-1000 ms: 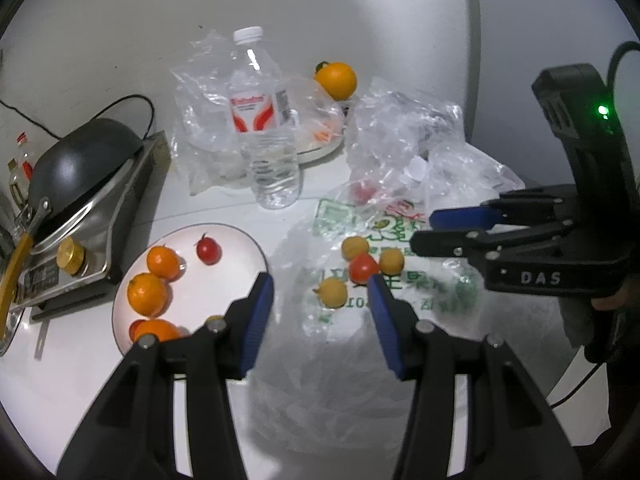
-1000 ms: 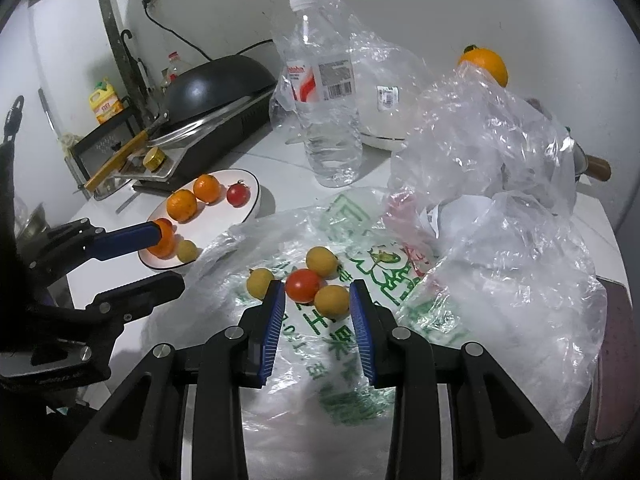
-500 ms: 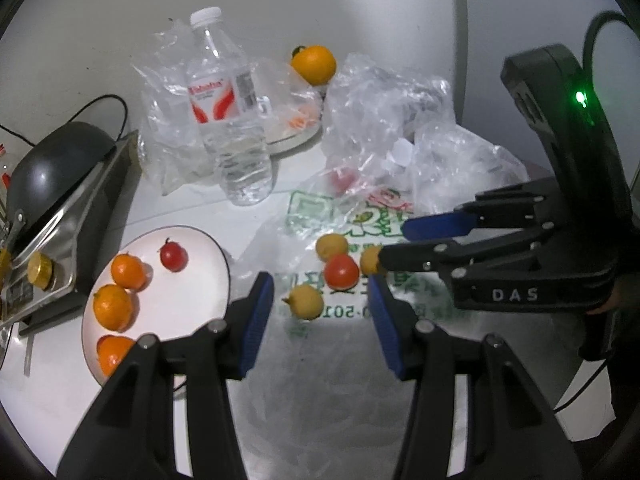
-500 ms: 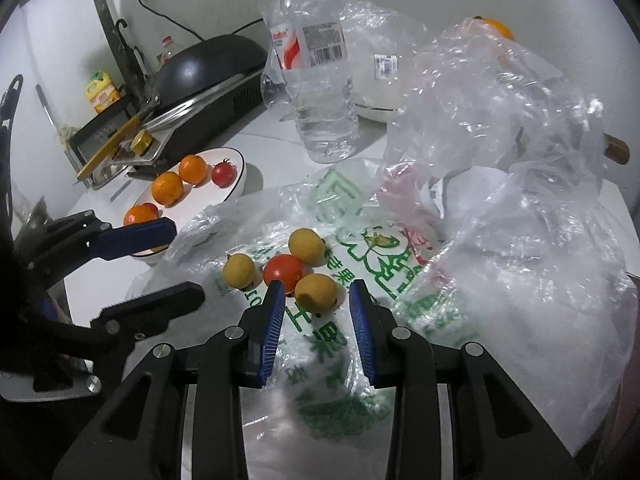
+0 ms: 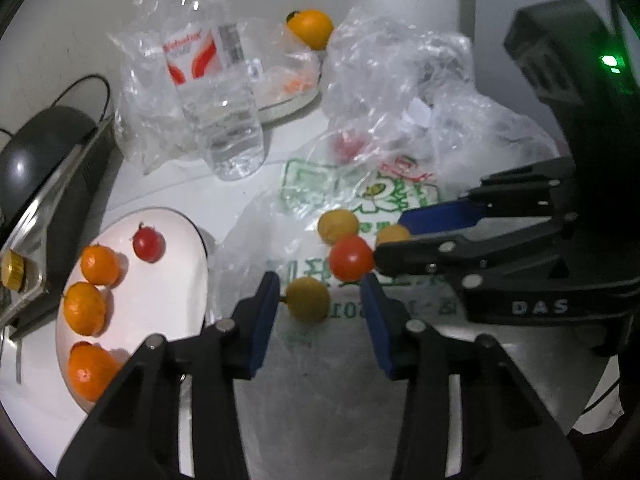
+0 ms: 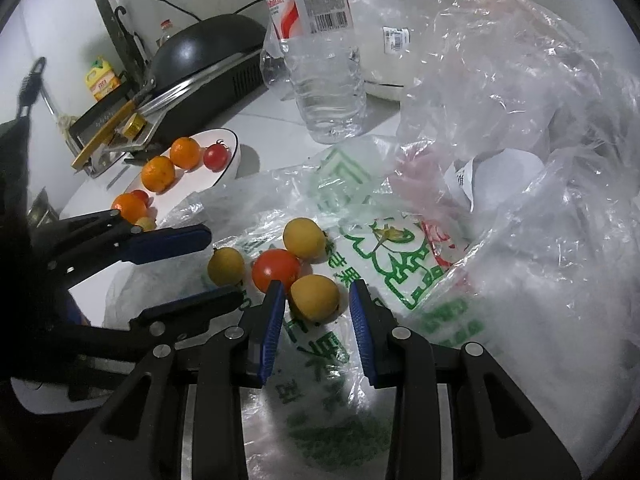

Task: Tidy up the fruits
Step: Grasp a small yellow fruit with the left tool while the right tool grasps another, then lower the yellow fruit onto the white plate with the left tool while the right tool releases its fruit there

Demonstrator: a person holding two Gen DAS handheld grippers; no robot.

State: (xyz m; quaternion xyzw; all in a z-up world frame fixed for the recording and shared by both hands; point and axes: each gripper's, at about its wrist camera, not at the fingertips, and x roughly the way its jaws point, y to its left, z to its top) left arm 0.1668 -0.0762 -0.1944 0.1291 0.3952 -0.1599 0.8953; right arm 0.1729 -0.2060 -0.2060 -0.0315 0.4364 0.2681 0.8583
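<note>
We read "DAS" in pale letters on the black body of the right gripper (image 5: pixel 388 248), seen from the left wrist. On the clear plastic bag with green print (image 5: pixel 352 308), between the left gripper's (image 5: pixel 320 304) fingers, inverted digits "201" show; its green characters stay unreadable. The clear plastic water bottle's red-and-white label (image 6: pixel 308 4), well ahead, carries a barcode; its brand is illegible.

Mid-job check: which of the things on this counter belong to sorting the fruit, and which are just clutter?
Part of the job: yellow fruits, red tomato, white plate with oranges and a small tomato, printed plastic bag they lie on, left gripper, right gripper.

Lying about: water bottle, black wok, crumpled clear bags, far orange.
</note>
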